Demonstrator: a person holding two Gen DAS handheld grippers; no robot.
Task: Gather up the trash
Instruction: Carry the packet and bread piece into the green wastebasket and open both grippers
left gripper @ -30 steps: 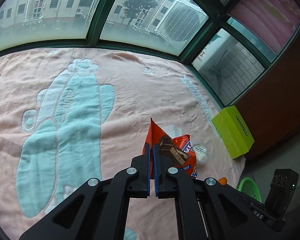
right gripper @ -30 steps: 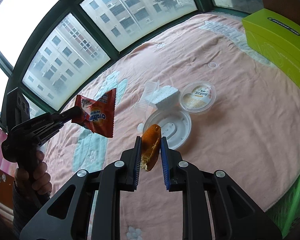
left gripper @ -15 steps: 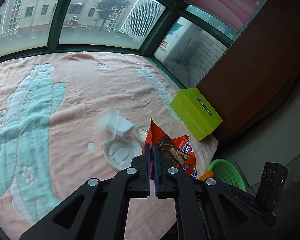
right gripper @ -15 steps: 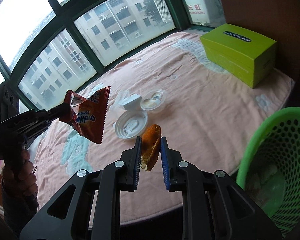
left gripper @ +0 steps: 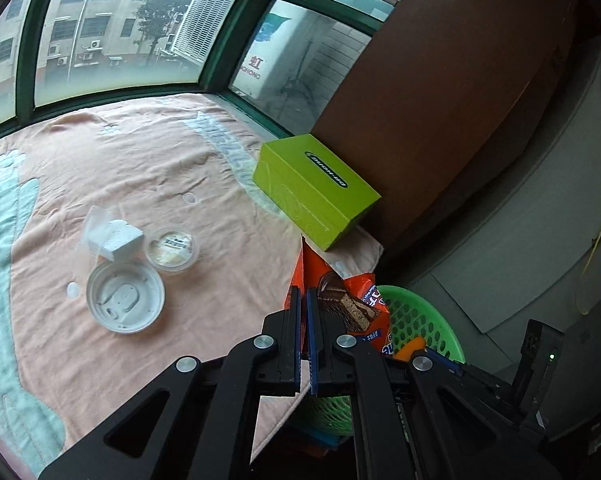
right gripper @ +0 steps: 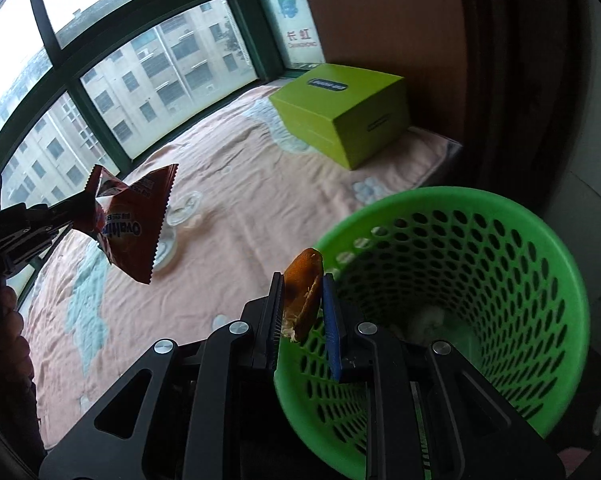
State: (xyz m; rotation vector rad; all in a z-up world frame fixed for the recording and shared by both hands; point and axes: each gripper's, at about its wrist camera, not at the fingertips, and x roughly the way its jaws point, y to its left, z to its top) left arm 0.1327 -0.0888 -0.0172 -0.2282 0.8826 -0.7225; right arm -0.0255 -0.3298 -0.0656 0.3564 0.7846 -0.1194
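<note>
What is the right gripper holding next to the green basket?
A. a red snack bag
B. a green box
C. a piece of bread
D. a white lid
C: the right gripper has its jaws shut on a brown piece of bread, right at the rim of the green basket; the red snack bag is held by the left gripper.

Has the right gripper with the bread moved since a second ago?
Yes. The right gripper, shut on the bread piece, has swung off the white lid on the blanket to the green basket rim.
</note>
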